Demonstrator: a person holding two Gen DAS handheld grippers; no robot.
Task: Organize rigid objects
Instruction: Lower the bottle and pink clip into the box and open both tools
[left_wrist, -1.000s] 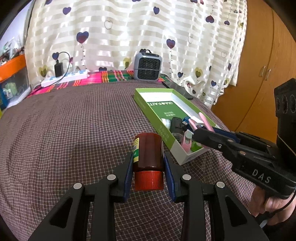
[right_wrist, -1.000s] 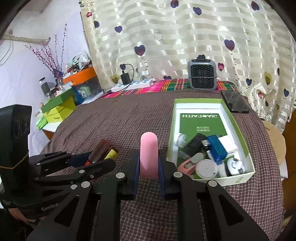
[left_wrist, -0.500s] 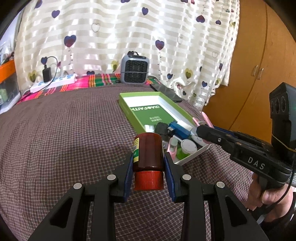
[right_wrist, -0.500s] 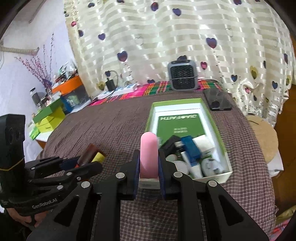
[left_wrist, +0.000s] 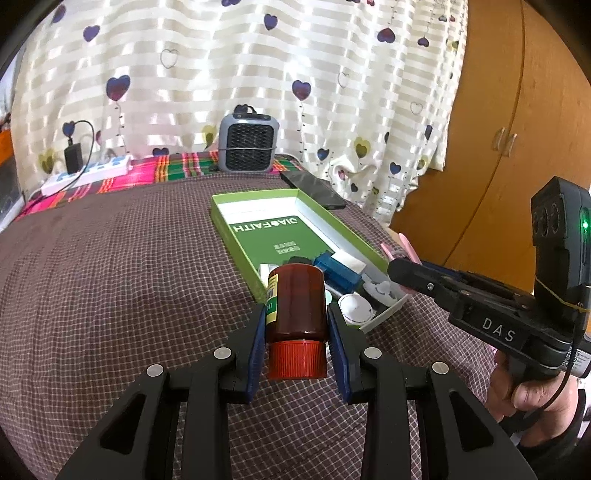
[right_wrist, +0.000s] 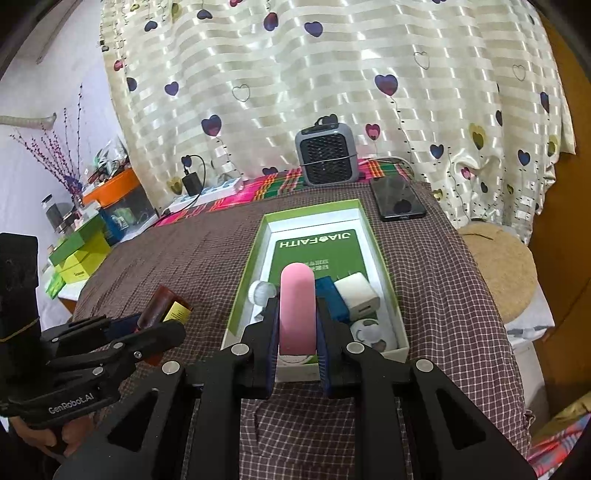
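The shallow green cardboard box (right_wrist: 382, 258) already holds several small things. 2 remain: the left gripper (left_wrist: 296, 332) jaws hold a brown plastic bottle with red cap (left_wrist: 296, 306), the right gripper (right_wrist: 296, 332) jaws a rounded pink plastic case (right_wrist: 297, 306).

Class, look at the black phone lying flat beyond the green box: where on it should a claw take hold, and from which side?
Grip the black phone across its narrow width, on the two long edges, coming down from above. It lies flat on the tablecloth, so its faces offer no purchase, and only the short span would likely fit between the pads.
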